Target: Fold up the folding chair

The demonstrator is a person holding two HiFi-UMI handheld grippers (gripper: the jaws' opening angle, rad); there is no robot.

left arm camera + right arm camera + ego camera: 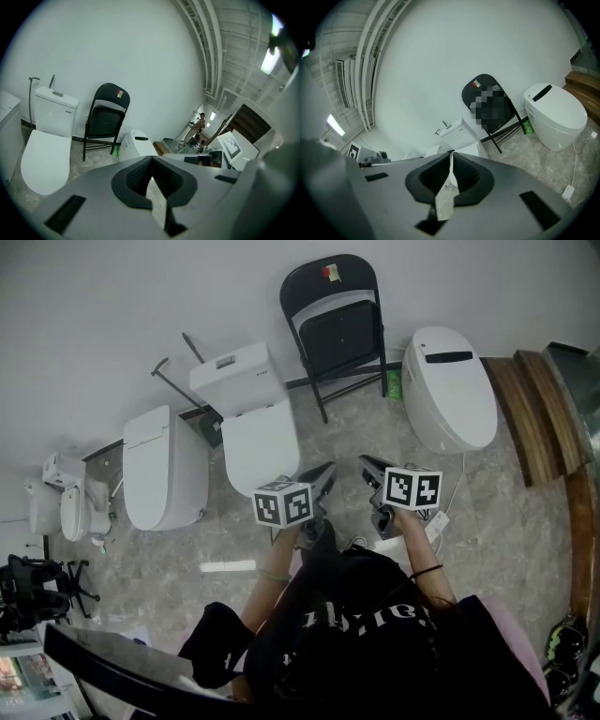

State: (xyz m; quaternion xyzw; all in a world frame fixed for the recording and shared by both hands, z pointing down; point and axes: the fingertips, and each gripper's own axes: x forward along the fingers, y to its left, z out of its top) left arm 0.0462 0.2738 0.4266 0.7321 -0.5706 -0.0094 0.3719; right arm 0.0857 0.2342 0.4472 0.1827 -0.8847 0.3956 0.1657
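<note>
Closest in, the left gripper and right gripper both have their jaws closed on nothing. Beyond them a tank toilet and a rounded toilet have their lids down. Between them the black folding chair stands against the white wall, seat flipped up.

the folding chair at the floor's far edge has a black painted metal frame with a slight sheen; its seat and back look smooth and matt. the cistern toilet and the oval toilet to either side of it are glossy white, ceramic or hard plastic by the look. the floor is polished grey stone tile with pale veins. the wall is matt white. wooden steps along the floor's right edge show brown grain. the left gripper and right gripper have matt grey plastic shells, with black ribbed pads.
</note>
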